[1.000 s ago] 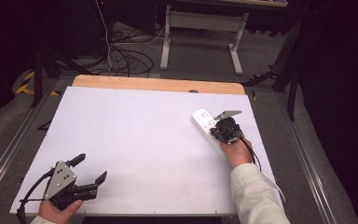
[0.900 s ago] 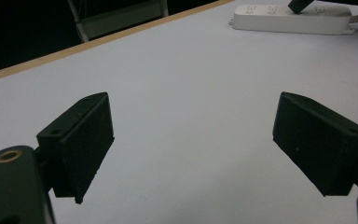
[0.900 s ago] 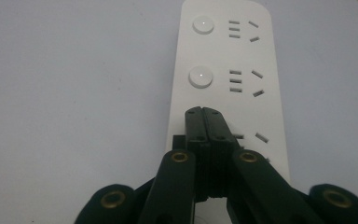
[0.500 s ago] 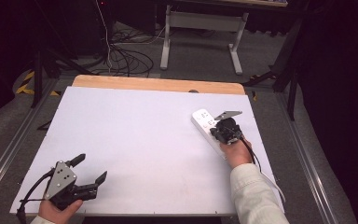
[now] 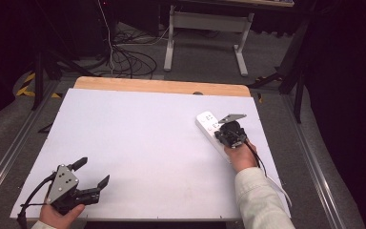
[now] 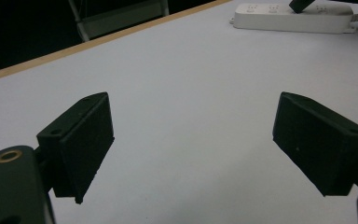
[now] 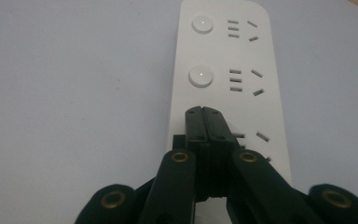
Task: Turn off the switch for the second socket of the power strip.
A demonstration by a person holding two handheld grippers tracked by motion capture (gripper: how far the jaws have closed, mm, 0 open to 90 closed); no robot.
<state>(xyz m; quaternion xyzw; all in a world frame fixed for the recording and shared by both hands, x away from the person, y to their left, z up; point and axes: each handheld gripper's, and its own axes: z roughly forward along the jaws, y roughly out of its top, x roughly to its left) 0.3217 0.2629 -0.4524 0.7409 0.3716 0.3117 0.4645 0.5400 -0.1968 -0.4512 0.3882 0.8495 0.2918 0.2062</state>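
A white power strip [image 5: 207, 123] [image 7: 223, 65] [image 6: 289, 17] lies on the white table's [image 5: 143, 138] right side, with round buttons and several sockets on its top. My right gripper [image 5: 228, 134] [image 7: 204, 111] is shut, jaws pressed flat together with nothing between them, tips down over the strip where a third button would sit. My left gripper [image 5: 89, 172] [image 6: 191, 149] rests at the near left corner of the table, jaws wide apart over bare surface.
A wooden strip [image 5: 162, 87] edges the table's far side. Beyond it are a metal stand [image 5: 205, 28] and loose cables [image 5: 124, 57] on the floor. The strip's white cord [image 5: 279, 183] runs toward the near right edge.
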